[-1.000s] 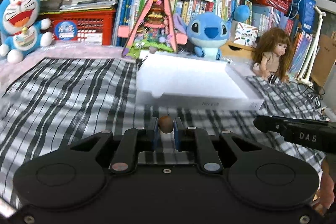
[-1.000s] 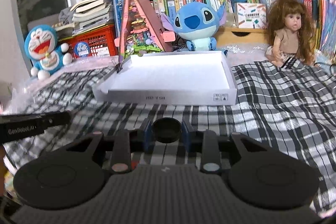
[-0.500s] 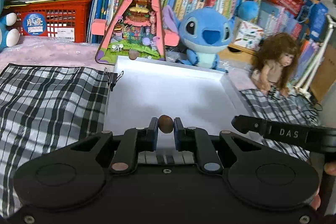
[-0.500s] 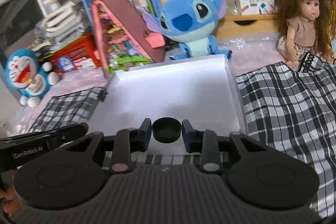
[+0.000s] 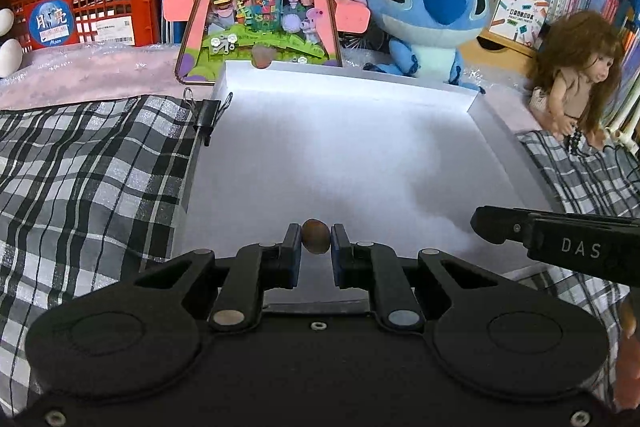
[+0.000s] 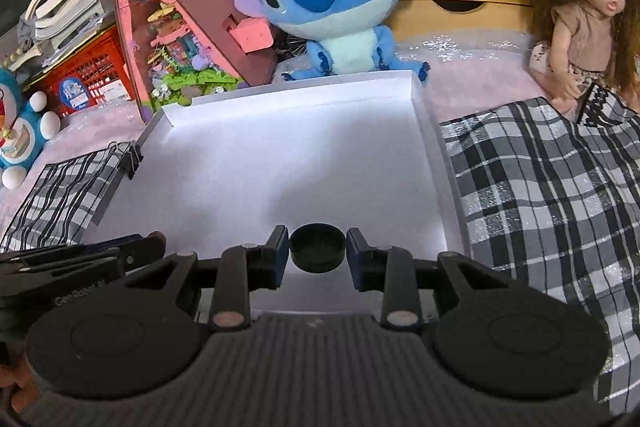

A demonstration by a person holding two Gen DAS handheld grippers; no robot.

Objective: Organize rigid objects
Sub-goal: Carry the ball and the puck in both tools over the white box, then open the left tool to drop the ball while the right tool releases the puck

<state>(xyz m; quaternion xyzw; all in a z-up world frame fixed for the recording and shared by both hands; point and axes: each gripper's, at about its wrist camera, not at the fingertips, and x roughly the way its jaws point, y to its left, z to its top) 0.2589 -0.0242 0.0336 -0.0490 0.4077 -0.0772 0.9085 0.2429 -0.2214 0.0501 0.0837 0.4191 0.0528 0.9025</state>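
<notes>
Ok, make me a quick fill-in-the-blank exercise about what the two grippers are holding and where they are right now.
The left gripper is shut on a small ____ nut.
The right gripper is shut on a round ____ cap.
Both grippers are over the shallow ____ tray.
The plush sitting behind the tray is ____ in colour.

Missing words: brown; black; white; blue

The left gripper (image 5: 316, 247) is matte black, with blue finger pads and silver screws. The right gripper (image 6: 317, 253) has a ribbed grey body; white letters "DAS" mark its side.

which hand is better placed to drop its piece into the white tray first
Either, marginally right: the right gripper holds its black cap over the white tray, as the left gripper does its brown nut.
</notes>
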